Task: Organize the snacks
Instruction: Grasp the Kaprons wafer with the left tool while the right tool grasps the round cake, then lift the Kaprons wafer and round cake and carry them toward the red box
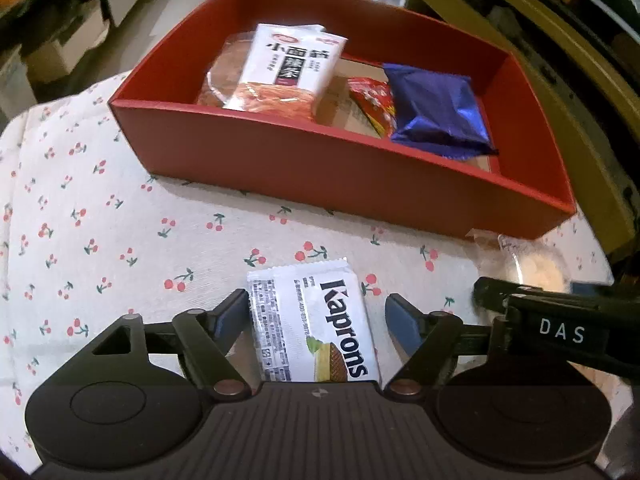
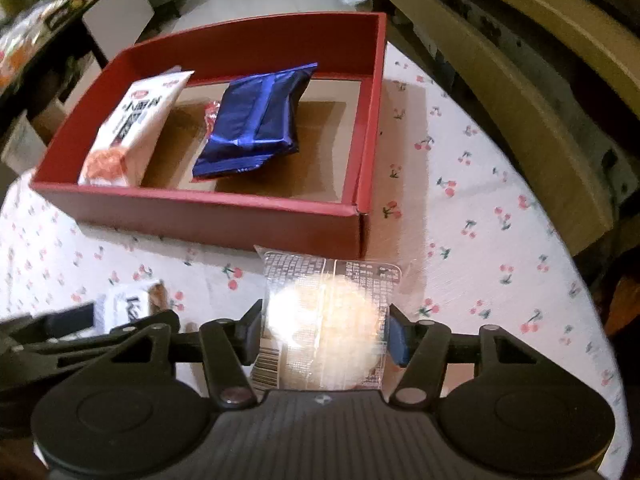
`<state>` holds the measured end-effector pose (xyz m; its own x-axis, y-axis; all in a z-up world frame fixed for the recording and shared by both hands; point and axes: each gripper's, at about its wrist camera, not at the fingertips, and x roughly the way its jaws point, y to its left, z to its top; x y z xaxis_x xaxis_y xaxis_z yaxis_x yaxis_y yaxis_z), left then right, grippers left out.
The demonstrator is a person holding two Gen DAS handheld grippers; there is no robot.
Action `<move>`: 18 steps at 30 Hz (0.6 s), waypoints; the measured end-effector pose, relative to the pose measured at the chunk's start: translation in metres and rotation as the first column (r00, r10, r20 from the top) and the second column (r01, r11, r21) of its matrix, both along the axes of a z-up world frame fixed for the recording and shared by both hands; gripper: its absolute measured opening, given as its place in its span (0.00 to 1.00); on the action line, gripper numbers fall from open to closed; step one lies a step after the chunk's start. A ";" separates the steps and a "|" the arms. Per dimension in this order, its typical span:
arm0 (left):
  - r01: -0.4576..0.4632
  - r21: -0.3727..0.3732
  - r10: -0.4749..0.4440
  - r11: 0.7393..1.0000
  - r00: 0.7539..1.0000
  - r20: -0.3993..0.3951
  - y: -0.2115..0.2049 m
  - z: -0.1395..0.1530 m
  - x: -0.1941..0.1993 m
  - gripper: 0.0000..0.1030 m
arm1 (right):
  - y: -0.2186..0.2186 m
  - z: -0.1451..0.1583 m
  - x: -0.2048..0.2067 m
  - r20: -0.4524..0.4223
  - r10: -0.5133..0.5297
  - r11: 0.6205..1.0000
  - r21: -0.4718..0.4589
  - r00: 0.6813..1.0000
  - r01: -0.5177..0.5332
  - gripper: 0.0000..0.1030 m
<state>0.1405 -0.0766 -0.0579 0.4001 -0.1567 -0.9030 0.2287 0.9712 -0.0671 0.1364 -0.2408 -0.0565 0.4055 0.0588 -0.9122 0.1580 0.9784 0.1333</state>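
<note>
A red box (image 1: 320, 168) (image 2: 200, 216) stands on the cherry-print cloth. It holds a white packet (image 1: 288, 68) (image 2: 132, 128), a small red packet (image 1: 372, 100) (image 2: 210, 114) and a blue foil packet (image 1: 436, 108) (image 2: 256, 116). In front of the box lies a white Kaprons wafer packet (image 1: 312, 328) (image 2: 132, 304). My left gripper (image 1: 316, 300) straddles it, open; the right finger stands apart from it. A clear-wrapped round pastry (image 2: 328, 320) (image 1: 528, 264) lies to its right. My right gripper (image 2: 326, 312) is shut on it, both pads against its sides.
The round table's edge curves close on the right, with a wooden chair frame (image 2: 500, 80) beyond it. Bare cloth (image 1: 100, 220) lies left of the wafer packet. The two grippers work side by side, their housings almost touching. Shelves and cartons stand on the floor at the far left.
</note>
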 end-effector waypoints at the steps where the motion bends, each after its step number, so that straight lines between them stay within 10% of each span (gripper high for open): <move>1: 0.008 0.011 -0.008 1.000 1.000 0.002 -0.002 0.000 -0.001 0.77 | 0.001 0.001 -0.001 0.002 0.009 1.000 -0.009 1.000 -0.009 0.62; 18: 0.003 0.015 -0.004 1.000 1.000 0.028 0.018 0.021 -0.015 0.63 | 0.018 0.032 -0.026 0.101 0.058 0.998 0.000 0.993 -0.058 0.62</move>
